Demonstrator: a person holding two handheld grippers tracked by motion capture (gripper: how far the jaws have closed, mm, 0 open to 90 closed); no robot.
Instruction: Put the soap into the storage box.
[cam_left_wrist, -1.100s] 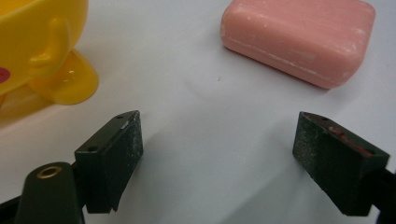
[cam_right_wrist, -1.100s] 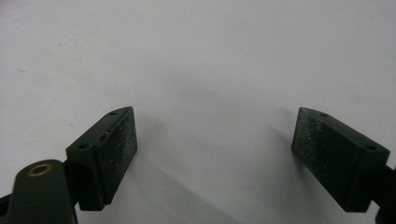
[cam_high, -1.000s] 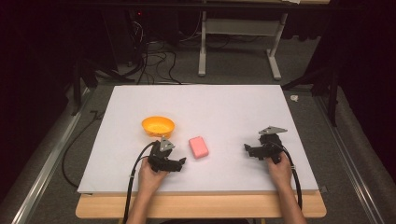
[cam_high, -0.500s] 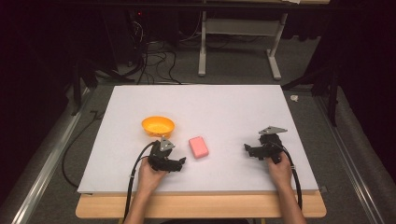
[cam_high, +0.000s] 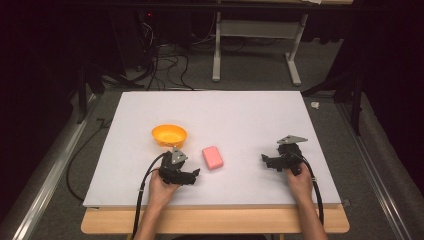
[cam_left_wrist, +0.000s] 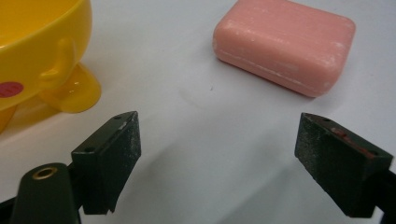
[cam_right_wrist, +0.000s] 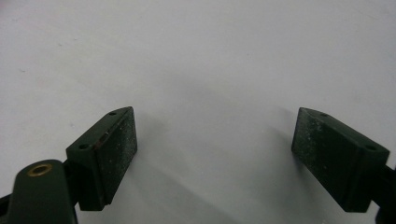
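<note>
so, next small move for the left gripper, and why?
Probably ease the left gripper forward and a little toward the pink soap bar. Its jaws have just been opening and stand apart with only bare table between them; the soap lies just ahead, off to one side, apart from the yellow bowl. The right gripper is open over bare table, farther off.

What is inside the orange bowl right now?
In the high view the orange bowl looks empty, its orange inner floor bare. The left gripper view shows mostly its outer wall, so the inside there is hidden. The pink soap lies outside, on the table.
</note>
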